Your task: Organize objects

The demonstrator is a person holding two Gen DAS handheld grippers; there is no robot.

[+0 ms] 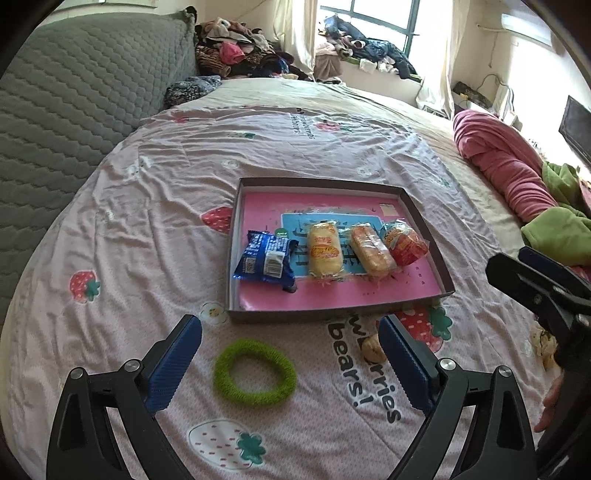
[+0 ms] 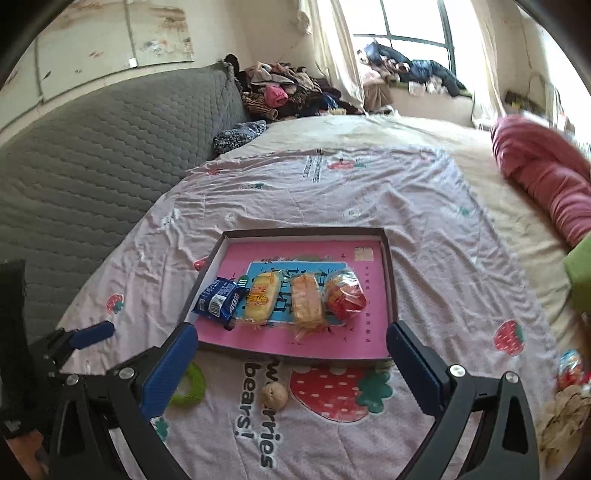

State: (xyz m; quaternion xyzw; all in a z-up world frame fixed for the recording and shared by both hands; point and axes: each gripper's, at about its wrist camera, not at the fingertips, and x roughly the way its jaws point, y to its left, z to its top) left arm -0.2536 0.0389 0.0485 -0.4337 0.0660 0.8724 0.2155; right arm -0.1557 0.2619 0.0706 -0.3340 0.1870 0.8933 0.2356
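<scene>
Strawberry-print bedspread [image 1: 147, 229], four wrapped snacks in tray [image 1: 424, 221], green ring [image 2: 192, 384] half hidden, both tongs [image 1: 290, 363] [image 2: 291, 367] gaping, empty.

Daylight pours in from the window [image 1: 373, 26] at the far right of the room, blown out to near white in both views, and the curtains [image 2: 332, 48] beside it glow. The bedspread [image 1: 147, 229] is evenly and softly lit, with only faint shadows in its wrinkles and a thin dark line under the near wall of the shallow box [image 1: 332, 314]. The far right wall is washed out by glare. Both views bend strongly toward the edges, with black corners framing the round fisheye field. The left wrist view is fairly sharp; the right wrist view is softer, with smearing on the pink blanket [image 2: 546, 177] at the right.
</scene>
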